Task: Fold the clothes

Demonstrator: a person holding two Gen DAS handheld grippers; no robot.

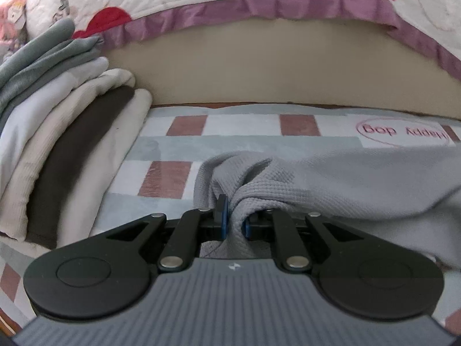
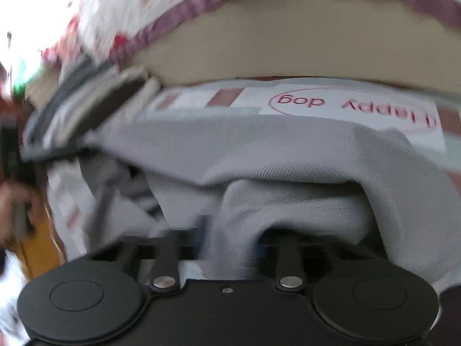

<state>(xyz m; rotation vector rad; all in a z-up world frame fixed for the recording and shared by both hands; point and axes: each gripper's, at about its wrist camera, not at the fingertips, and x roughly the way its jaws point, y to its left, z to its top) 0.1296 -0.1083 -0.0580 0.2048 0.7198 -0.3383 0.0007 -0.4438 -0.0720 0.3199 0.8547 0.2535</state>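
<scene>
A light grey waffle-knit garment [image 1: 345, 181] lies on a checked mat [image 1: 161, 150] beside a bed. My left gripper [image 1: 234, 217] is shut on a bunched edge of it, the cloth pinched between the blue pads. The right wrist view is blurred. There the same grey garment [image 2: 259, 150] spreads across the mat, and my right gripper [image 2: 230, 239] is shut on a thick fold of it that rises between the jaws. A person's hand [image 2: 14, 201] holding the other gripper shows at the left edge of that view.
A stack of folded clothes [image 1: 57, 132] in grey, pale blue, cream and dark brown rests at the left against the bed. The beige bed side [image 1: 259, 72] and a quilt with a purple border [image 1: 259, 5] rise behind the mat.
</scene>
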